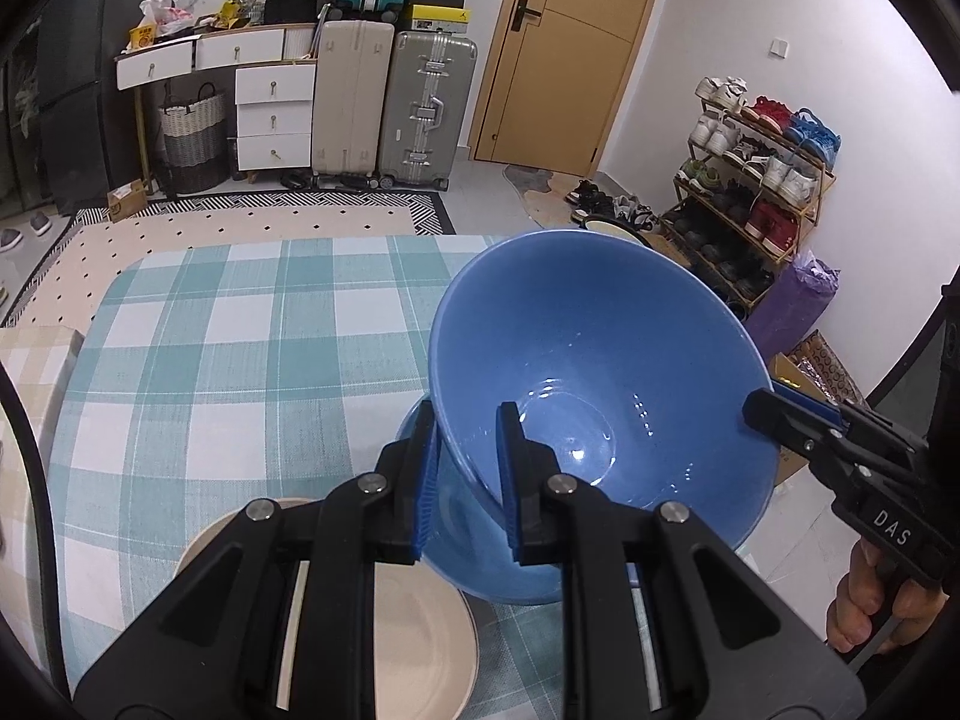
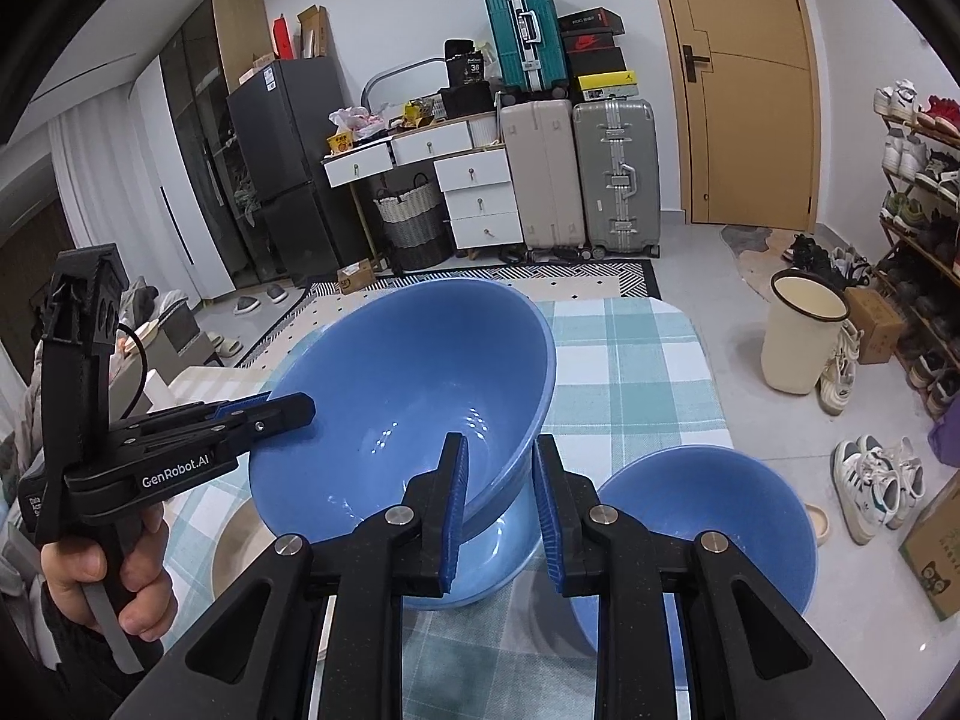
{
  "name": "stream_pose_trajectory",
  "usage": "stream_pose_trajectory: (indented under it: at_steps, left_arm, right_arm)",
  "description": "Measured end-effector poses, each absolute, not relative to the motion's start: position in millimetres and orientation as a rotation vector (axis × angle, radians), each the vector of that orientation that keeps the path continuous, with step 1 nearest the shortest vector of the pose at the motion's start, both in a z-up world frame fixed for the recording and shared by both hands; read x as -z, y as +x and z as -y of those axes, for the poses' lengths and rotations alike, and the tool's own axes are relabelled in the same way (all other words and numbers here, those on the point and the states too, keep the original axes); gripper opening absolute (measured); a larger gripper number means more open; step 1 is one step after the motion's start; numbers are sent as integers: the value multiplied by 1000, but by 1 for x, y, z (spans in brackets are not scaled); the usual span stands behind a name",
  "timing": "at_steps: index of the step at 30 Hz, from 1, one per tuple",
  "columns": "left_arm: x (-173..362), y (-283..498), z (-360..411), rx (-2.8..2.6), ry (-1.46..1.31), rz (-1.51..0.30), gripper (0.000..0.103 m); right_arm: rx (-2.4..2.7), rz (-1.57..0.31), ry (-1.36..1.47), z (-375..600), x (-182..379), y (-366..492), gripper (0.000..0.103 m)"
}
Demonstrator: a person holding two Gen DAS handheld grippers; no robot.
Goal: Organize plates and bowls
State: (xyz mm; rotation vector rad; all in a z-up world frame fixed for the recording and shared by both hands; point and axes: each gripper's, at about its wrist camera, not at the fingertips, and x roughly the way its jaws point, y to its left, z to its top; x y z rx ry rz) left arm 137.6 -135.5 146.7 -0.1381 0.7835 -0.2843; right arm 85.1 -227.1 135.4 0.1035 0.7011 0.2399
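Here, both grippers clamp one large blue bowl [image 1: 600, 372] by opposite rims, the left gripper [image 1: 465, 480] and right gripper [image 2: 501, 510] each pinching its wall, holding it tilted above a second blue bowl [image 2: 480, 570] on the checked table [image 1: 210, 330]. Nesting cleanly means levelling it first, then releasing together. A third blue bowl [image 2: 708, 522] and beige plate [image 1: 408, 630] sit partly hidden behind the fingers.

The surface [image 1: 240, 330] has a teal-and-white checked cloth; near edge holds a cream plate [image 1: 420, 630], a blue bowl [image 2: 720, 510] to its right.
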Motion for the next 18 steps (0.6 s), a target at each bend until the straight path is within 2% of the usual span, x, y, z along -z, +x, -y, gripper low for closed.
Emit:
stream_pose_trajectory:
  at_steps: [18]
  left_arm:
    - [-103, 147, 130, 244, -113, -817, 14]
  right_arm:
    - [-226, -752, 75, 213, -97, 92, 23]
